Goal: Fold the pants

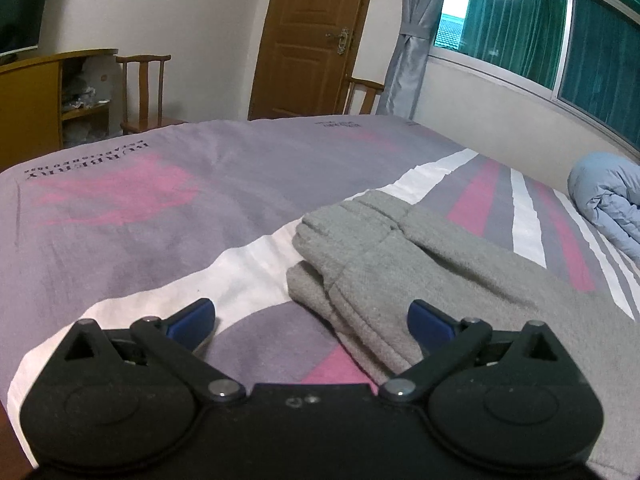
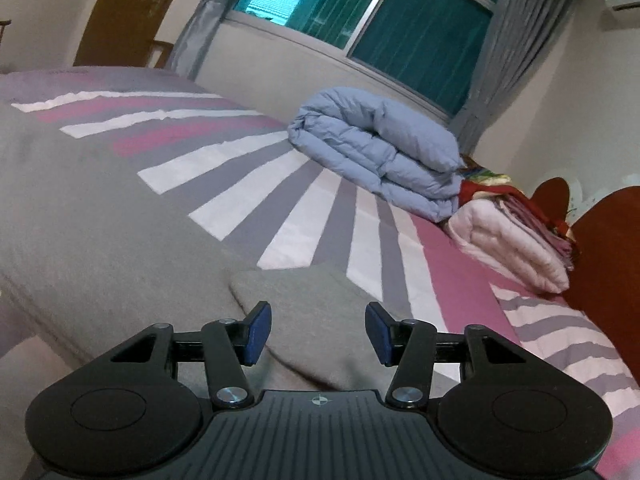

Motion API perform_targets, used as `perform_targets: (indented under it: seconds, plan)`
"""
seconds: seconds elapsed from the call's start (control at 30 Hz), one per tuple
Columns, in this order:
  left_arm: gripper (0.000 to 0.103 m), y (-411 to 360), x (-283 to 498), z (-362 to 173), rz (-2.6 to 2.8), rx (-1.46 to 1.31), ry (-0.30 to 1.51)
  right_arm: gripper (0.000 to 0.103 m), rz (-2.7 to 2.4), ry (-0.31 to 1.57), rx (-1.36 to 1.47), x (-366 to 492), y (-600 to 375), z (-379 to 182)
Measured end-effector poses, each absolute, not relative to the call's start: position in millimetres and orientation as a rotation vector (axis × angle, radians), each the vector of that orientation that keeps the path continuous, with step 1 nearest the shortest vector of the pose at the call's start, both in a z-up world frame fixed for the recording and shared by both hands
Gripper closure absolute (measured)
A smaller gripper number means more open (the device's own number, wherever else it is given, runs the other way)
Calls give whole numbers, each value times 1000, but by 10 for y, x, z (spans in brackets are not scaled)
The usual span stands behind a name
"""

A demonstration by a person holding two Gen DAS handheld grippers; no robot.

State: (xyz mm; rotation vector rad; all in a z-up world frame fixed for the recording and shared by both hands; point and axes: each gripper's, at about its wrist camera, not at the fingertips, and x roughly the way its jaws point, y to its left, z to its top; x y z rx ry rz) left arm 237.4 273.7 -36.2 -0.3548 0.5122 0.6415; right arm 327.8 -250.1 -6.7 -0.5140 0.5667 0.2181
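- One striped bed cover point(image 1: 140, 208) carries everything.
- Folded blue duvet point(image 2: 376, 148) lies near the window, well apart from the grey pants point(image 1: 400, 256) spread mid-bed.
- Left gripper point(image 1: 312, 316) and right gripper point(image 2: 318, 332) gape empty over pants.

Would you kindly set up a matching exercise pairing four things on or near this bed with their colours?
Things:
1. pants
2. duvet
3. door
4. quilt

Colours:
A. brown
B. pale pink
C. grey
D. light blue

Pairs: 1-C, 2-D, 3-A, 4-B
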Motion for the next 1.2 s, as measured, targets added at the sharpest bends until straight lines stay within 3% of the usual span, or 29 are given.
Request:
perform_targets:
  seconds: [0.33,0.37,0.4,0.63,0.77,0.9,1.2]
  plan:
    - [6,2747,2397,-353,646,-363,519,52,226,696,-724,3668,-2390,-548]
    - [6,2746,2397,-358,646,-362,521,70,232,706,-719,3694,-2405,-546]
    - [6,2742,2400,-359,646,-361,523,99,212,733,-685,3758,-2445,-500]
    - [6,2750,2383,-364,639,-358,524,99,26,586,187,3541,-3725,363]
    - [6,2750,2377,-368,634,-356,525,99,-139,585,644,3169,-4629,111]
    - [6,2734,2389,-367,629,-346,532,99,-164,717,852,3103,-5043,-498]
    - [6,2713,2415,-369,634,-333,538,99,-137,670,1031,3050,-5250,-681]
